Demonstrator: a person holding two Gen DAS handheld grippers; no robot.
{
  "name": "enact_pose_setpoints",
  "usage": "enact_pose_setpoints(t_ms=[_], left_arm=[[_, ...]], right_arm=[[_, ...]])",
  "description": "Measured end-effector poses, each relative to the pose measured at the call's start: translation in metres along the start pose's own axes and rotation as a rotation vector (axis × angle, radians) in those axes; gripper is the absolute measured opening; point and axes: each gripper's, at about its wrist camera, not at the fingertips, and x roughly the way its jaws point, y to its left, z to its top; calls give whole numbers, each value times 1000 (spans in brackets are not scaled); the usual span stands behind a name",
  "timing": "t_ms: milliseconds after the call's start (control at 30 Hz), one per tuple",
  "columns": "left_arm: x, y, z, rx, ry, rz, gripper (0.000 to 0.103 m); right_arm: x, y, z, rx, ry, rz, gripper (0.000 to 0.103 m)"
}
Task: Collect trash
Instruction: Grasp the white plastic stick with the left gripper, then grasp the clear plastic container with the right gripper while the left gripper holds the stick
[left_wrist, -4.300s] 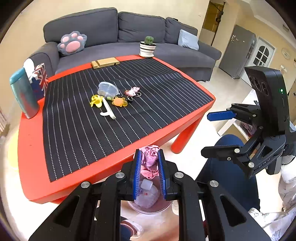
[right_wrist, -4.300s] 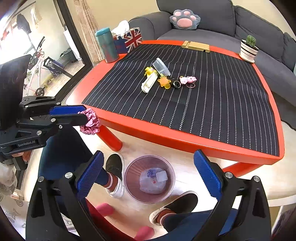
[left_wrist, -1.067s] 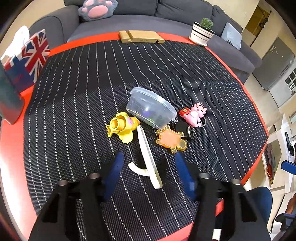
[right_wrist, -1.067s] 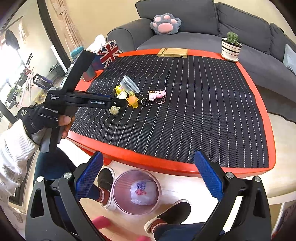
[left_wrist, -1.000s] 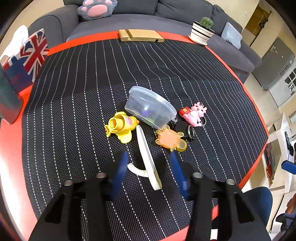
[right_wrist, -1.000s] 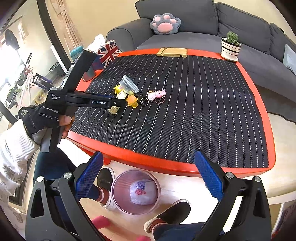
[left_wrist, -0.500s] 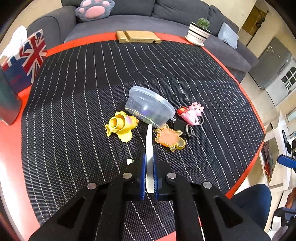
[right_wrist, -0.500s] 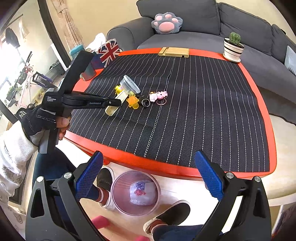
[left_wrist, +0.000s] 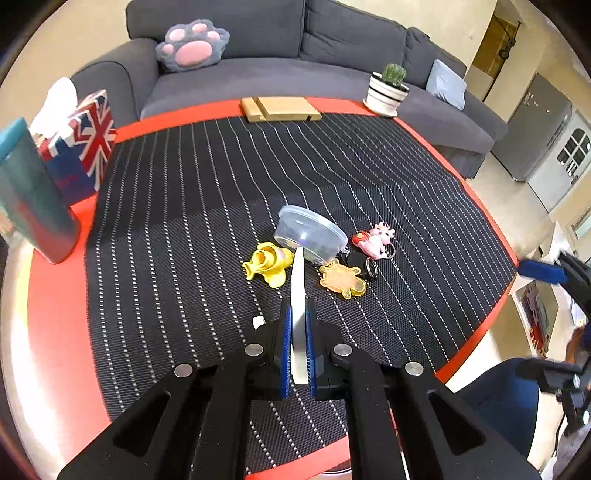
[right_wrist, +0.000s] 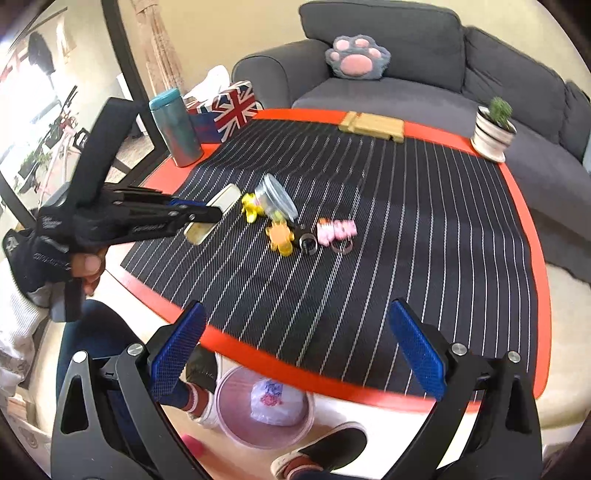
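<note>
My left gripper (left_wrist: 297, 347) is shut on a flat white plastic lid (left_wrist: 297, 295), held edge-on above the black striped mat (left_wrist: 184, 221). From the right wrist view the lid (right_wrist: 214, 212) is lifted clear of the mat in the left gripper (right_wrist: 212, 214). A clear plastic container (left_wrist: 310, 234) lies tipped on the mat beside a yellow toy (left_wrist: 266, 264), an orange turtle (left_wrist: 343, 278) and a pink keychain (left_wrist: 373, 240). My right gripper (right_wrist: 295, 354) is open and empty over the table's front edge. A pink trash bin (right_wrist: 264, 406) with trash in it stands on the floor below.
The red table (left_wrist: 55, 295) carries a teal tumbler (left_wrist: 29, 195), a Union Jack tissue box (left_wrist: 85, 147), a wooden block (left_wrist: 280, 109) and a potted cactus (left_wrist: 388, 90). A grey sofa (left_wrist: 258, 48) stands behind. The person's shoes (right_wrist: 317, 450) flank the bin.
My left gripper dropped pink trash into the bin, moved over the table, shut on the white lid and lifted it off the mat. My right gripper stayed open.
</note>
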Motion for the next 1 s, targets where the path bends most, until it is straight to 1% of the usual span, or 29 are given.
enact_pose_setpoints(t_ms=[167,400,533,633,733,767,800,833,867,933,1000], left_arm=[[-9,4,-3,-1,-22,5,7],[-15,12,-7,-11,-35,0,7],[-18,18,-9,-20,-42,-3,7],[-18,23,-11,-27,-45,-4,7],[-17,28,-13,-34,-46,-5,7],[-17,30,-13,-38,-46,-7,7],[-17,31,-14,-40,-46,-8,7],[-17,33,-14,-44,-46,-9,7],[-16,34,-15,-45,-46,-10,7],[-15,37,-16,-49,-46,-11,7],[-13,41,-18,-53,-44,-15,7]], right_arm=[[10,7,23,-75,-24,-16,97],[32,16,54,-167,-13,-11,97],[53,24,70,-235,18,-2,97],[68,25,81,-261,49,41,97],[81,28,88,-290,73,27,96],[87,30,90,-300,87,24,95],[92,32,92,-312,100,25,91],[99,34,93,-328,117,25,84],[103,35,94,-337,131,25,80],[114,38,95,-356,161,21,68],[123,41,96,-376,185,19,62]])
